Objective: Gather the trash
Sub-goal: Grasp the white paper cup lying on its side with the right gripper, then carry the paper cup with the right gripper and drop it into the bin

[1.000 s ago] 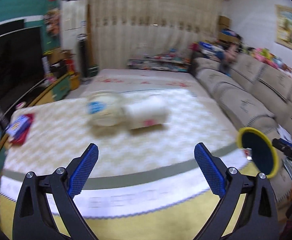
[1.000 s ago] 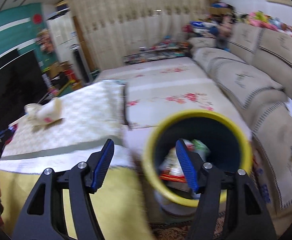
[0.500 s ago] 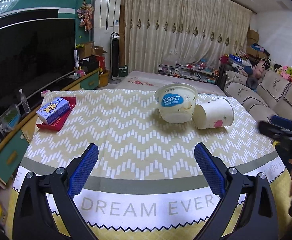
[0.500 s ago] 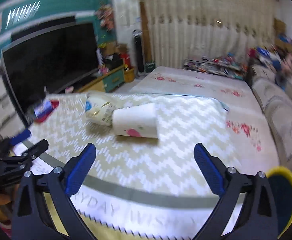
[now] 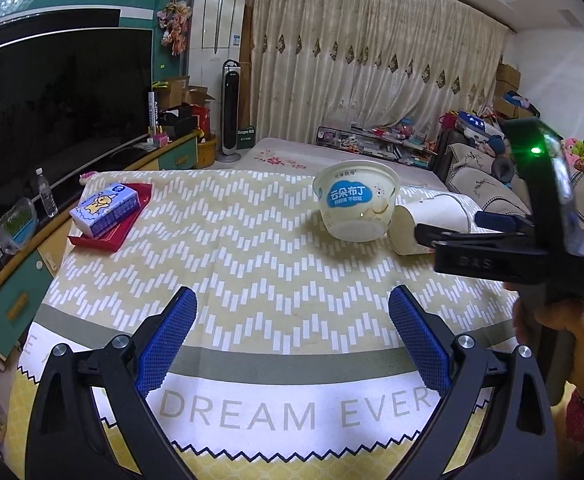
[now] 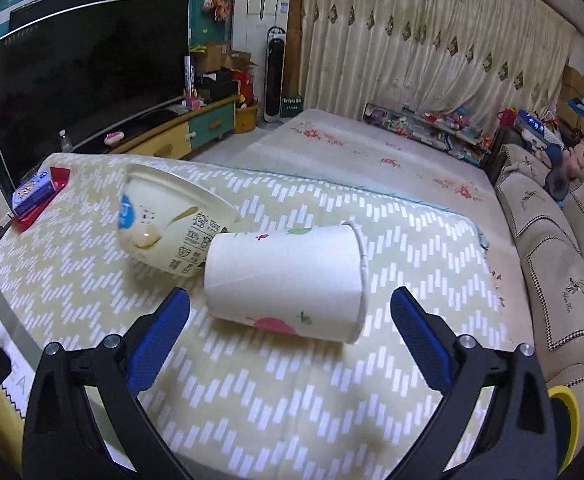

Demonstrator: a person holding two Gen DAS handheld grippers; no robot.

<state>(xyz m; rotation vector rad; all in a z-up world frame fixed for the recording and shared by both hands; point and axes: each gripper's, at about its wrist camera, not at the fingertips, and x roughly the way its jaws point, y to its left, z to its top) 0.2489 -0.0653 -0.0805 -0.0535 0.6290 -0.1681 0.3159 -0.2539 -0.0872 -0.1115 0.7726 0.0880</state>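
From the left wrist, the left claw is gaping empty over the tabletop; a pudding bowl is standing far right. From the right wrist, the right claw is spreading wide, empty, near a toppled paper cup.
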